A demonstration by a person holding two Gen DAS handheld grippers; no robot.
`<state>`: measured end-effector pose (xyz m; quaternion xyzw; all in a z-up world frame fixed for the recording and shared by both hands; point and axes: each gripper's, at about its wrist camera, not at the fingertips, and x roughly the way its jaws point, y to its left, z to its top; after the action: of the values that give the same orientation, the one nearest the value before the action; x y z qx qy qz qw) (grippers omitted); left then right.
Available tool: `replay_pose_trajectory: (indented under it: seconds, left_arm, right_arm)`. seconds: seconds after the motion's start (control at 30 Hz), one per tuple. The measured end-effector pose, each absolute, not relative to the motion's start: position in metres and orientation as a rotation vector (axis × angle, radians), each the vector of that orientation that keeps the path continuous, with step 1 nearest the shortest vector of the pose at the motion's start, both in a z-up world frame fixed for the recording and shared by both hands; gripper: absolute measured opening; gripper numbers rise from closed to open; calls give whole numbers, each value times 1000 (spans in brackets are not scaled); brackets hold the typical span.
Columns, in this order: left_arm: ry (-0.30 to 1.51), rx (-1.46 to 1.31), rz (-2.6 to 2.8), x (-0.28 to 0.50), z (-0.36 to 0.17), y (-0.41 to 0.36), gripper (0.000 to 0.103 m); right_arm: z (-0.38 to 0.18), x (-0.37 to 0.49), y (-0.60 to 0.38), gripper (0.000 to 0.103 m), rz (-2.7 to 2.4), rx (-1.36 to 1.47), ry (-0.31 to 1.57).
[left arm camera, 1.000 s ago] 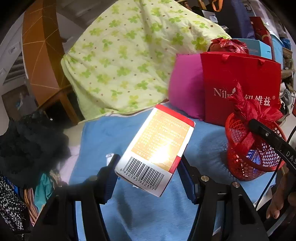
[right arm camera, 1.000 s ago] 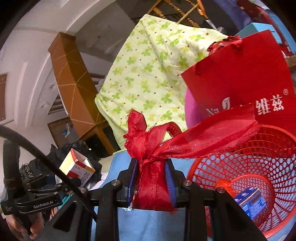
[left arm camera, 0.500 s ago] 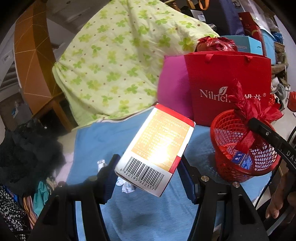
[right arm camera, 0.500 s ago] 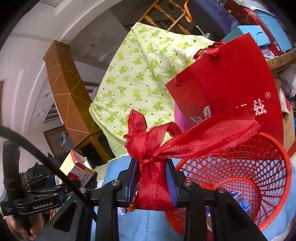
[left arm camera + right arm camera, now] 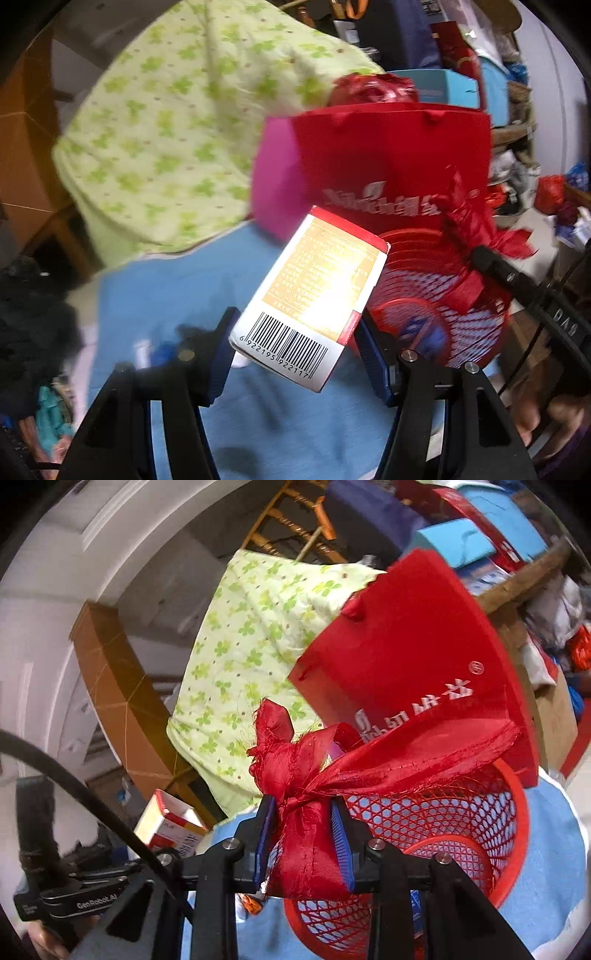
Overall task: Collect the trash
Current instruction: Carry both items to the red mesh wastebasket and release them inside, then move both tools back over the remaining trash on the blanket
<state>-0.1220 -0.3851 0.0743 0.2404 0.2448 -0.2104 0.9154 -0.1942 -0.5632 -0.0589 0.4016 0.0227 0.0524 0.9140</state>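
My left gripper [image 5: 295, 343] is shut on a white, red and gold carton [image 5: 314, 299] with a barcode, held above the blue cloth beside the red mesh basket [image 5: 443, 295]. The carton also shows in the right wrist view [image 5: 170, 823]. My right gripper [image 5: 304, 842] is shut on the red ribbon [image 5: 306, 812] tied to the rim of the basket [image 5: 461, 834], which tilts toward the camera. A small blue packet [image 5: 421, 332] lies inside the basket.
A red paper bag [image 5: 399, 158] and a pink bag [image 5: 277, 177] stand behind the basket. A green clover-print quilt [image 5: 177, 136] is piled at the back. Dark clothes [image 5: 33, 314] lie at the left. Small scraps [image 5: 162, 350] lie on the blue cloth [image 5: 177, 295].
The left gripper has carried the carton to the right, close to the basket. The right gripper has tilted the basket up by its ribbon.
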Motion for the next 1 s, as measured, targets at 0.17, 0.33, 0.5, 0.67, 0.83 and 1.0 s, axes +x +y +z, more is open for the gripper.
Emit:
replay_pose_trajectory:
  seconds: [0.17,0.33,0.5,0.67,0.83,1.0]
  left_arm:
    - [582,458,-541,-102,62,-417,65]
    - [634,440,-554,-88,46,-428,68]
    - [615,437,-530,-92,46,-401,74]
    - [571,460,-446,-94,49,-350,77]
    - [561,426,-293,-90,45,-268,79]
    - [557,400,-95,-74,36,-193,79]
  right_arm:
    - [-76,-200,-589,34,104,979,15]
    - [-94,-201,-607,67,80,1128,-1]
    - [-91,-199,-606,68,97,1148,-27]
    - [-62,-190,-572,68,130,988,-16]
    - [-38,-179,-522,68,210,828,-18]
    - [-15,-163,-457,68,291,644,0]
